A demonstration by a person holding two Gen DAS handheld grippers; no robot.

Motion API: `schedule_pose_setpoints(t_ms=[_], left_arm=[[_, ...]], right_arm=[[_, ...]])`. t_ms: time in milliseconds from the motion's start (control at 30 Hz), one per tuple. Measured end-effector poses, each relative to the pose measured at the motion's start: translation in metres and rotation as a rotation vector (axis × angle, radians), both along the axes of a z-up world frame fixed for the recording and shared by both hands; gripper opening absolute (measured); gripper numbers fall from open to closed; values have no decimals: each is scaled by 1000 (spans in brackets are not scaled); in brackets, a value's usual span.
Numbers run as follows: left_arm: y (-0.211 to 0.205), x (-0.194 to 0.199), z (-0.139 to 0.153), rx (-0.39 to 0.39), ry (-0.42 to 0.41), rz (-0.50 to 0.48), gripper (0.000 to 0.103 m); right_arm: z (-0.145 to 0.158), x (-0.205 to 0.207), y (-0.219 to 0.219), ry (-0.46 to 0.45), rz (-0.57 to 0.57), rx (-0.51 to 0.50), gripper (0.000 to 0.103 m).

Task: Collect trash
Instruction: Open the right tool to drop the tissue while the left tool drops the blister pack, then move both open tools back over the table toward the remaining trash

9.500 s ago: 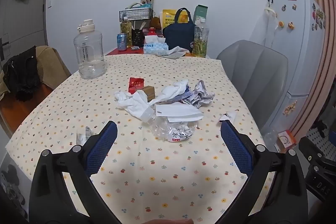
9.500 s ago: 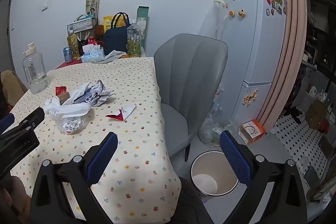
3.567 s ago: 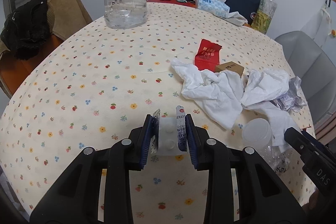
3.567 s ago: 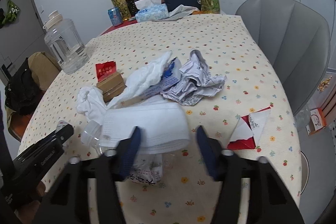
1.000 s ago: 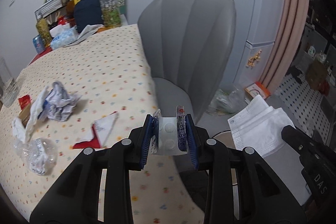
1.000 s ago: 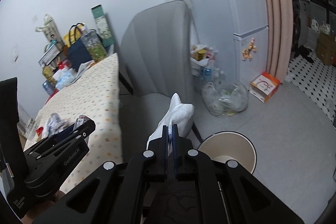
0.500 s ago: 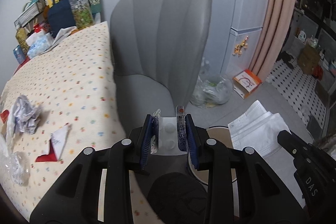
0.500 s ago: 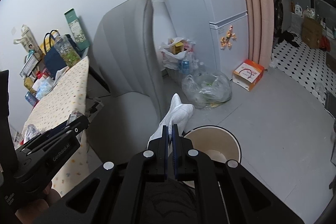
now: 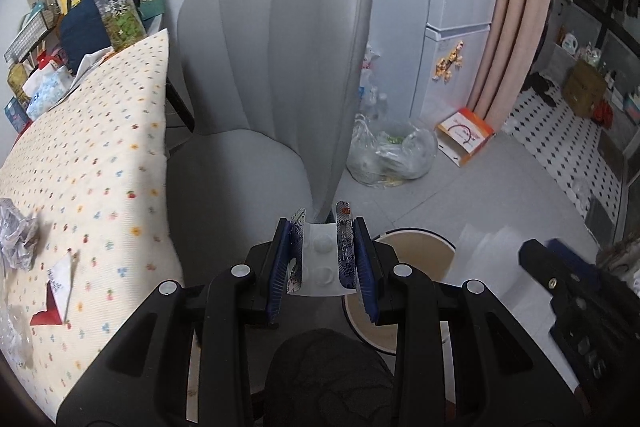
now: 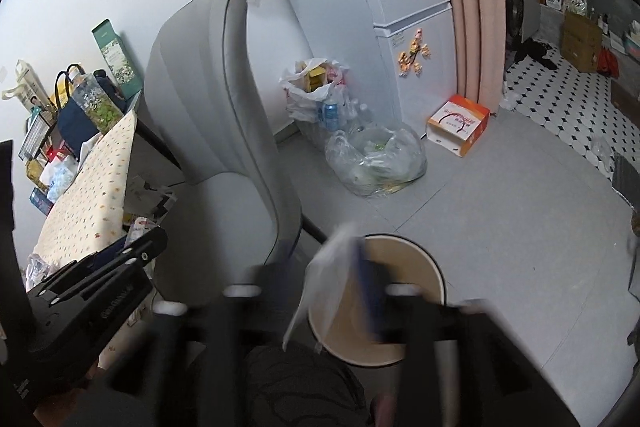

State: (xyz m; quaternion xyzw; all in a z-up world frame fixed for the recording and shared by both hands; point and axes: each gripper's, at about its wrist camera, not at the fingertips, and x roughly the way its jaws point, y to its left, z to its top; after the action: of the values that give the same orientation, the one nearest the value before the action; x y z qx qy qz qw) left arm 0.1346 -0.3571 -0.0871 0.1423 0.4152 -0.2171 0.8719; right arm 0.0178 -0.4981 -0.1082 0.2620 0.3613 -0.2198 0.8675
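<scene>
Trash: white face mask (image 10: pixel 324 279) hangs loose over the round beige bin (image 10: pixel 424 267) as right gripper (image 10: pixel 320 291) jaws open to drop it. Left gripper (image 9: pixel 322 259) clamps a clear blister pack (image 9: pixel 322 255) near bin rim, waiting its turn.

A bent blister pack (image 9: pixel 323 259), clear bubbles showing, is clamped upright above the near rim of the round cream trash bin (image 10: pixel 424 259) on the floor. A blurred white mask (image 10: pixel 326 283) hangs over the bin's left rim.
</scene>
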Motion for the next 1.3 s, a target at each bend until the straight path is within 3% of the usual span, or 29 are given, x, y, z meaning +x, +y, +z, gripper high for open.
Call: schedule_pose_setpoints(t_ms=[200, 400, 467, 533, 567, 633, 667, 700, 933, 1300], left_arm=[[-14, -2, -7, 17, 9, -21, 31], [-31, -9, -11, 19, 29, -64, 31], [-39, -13, -10, 15, 34, -86, 32], [-47, -17, -9, 9, 40, -108, 33], [-51, -19, -8, 2, 48, -122, 35], [-56, -22, -7, -5, 59, -137, 62], [-56, -24, -4, -12, 43, -138, 81], [-56, -27, -1, -16, 25, -137, 87], [-34, -22, 18, -38, -11, -70, 92], [55, -11, 55, -105, -94, 89, 95]], right_arm=[[-5, -13, -15, -1, -49, 11, 54], [6, -32, -28, -14, -102, 2, 69], [13, -41, -32, -22, -133, -20, 80], [19, -52, -39, -24, -174, -42, 82], [21, -55, -41, -23, -188, -45, 84], [24, -61, -46, -20, -214, -52, 87], [25, -65, -47, -18, -226, -57, 89], [26, -67, -47, -15, -232, -62, 89], [29, -64, -35, -11, -205, -78, 95], [51, -27, 23, -23, -38, -138, 95]])
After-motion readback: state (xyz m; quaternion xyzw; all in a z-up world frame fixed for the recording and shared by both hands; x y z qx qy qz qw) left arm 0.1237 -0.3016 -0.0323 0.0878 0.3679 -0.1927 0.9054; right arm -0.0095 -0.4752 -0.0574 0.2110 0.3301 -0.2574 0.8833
